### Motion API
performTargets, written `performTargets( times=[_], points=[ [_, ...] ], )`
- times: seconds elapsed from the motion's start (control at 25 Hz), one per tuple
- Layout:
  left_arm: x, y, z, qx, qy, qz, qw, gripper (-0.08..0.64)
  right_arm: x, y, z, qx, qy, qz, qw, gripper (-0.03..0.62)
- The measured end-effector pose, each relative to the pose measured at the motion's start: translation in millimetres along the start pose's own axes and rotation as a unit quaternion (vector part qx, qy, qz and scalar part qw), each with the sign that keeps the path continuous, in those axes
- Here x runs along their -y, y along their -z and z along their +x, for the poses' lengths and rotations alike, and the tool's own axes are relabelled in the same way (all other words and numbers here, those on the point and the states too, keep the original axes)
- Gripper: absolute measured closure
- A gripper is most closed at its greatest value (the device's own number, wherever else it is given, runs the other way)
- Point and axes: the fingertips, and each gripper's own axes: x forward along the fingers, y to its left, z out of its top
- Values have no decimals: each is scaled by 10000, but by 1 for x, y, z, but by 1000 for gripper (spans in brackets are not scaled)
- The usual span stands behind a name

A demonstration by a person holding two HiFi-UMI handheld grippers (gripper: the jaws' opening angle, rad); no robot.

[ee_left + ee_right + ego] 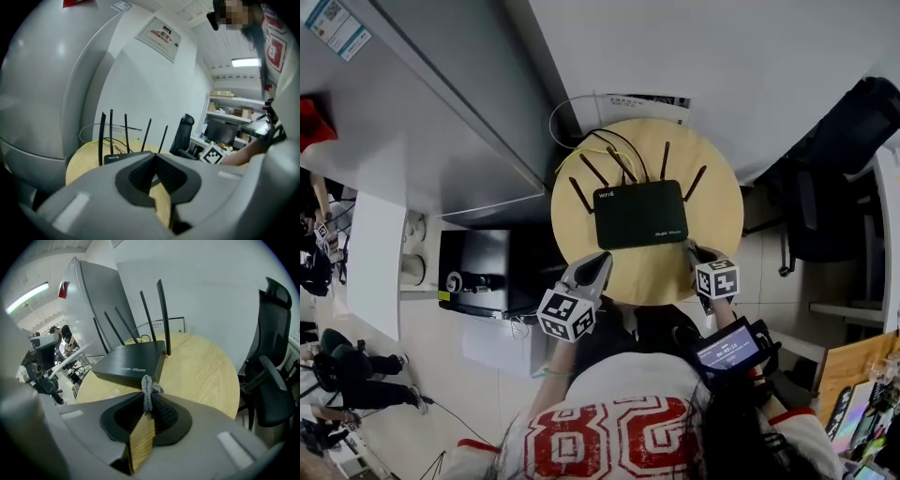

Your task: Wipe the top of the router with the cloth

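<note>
While no wiping stroke is yet under way, the right gripper is clamping a small twisted strip of grey cloth between jaws drawn almost together. Only a short knot of fabric is standing proud of the tips. The left gripper is holding its jaws together with nothing between them, over the near left part of the round pale wooden table.

Risks, as judged:
- So little cloth is showing past the jaws that the hard tips, rather than the fabric, may be dragging across the flat black plastic router and marking it.
- The router is lying loose and nothing is bracing it. A firm stroke may be sliding it toward the rear, where its cables are trailing off the table edge.
- The five thin black antennas are standing along the back edge, and an over-long stroke may be knocking them.
- The slim pinch on the cloth may be slipping once pressure is applied.

Position: the router is sitting at the middle of the table, antennas away from the person. The cloth knot is hanging just beside the router's near right corner, not on the top face; contact cannot be confirmed. The left tips are pointing at the near left corner, apart from it.
</note>
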Motion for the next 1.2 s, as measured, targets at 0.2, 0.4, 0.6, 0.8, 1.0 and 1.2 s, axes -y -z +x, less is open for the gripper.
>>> performTargets(
  times=[0.2, 0.4, 0.6, 0.8, 1.0, 1.2],
  points=[
    [-13, -4, -15, -66, 136, 64, 9999, 565, -19, 1, 6, -54, 59, 87, 9999, 549],
    [-37, -7, -35, -59, 122, 57, 9999, 565, -53, -2, 22, -97, -14, 142, 9999, 549],
    [-61, -8, -53, -45, 79, 16, 10000, 565, -81, -3, 36, -166, -30, 224, 9996, 549],
    [-83, -9, -65, 3, 68, -48, 10000, 565, -102, -4, 47, -197, -3, 297, 9994, 549],
    [-97, -8, -71, -21, 173, -84, 9998, 565, -129, -7, 57, -232, -91, 269, 9993, 549],
    [-107, -10, -75, -17, 268, -95, 9996, 565, -157, -8, 67, -273, -251, 205, 9991, 549]
  ],
)
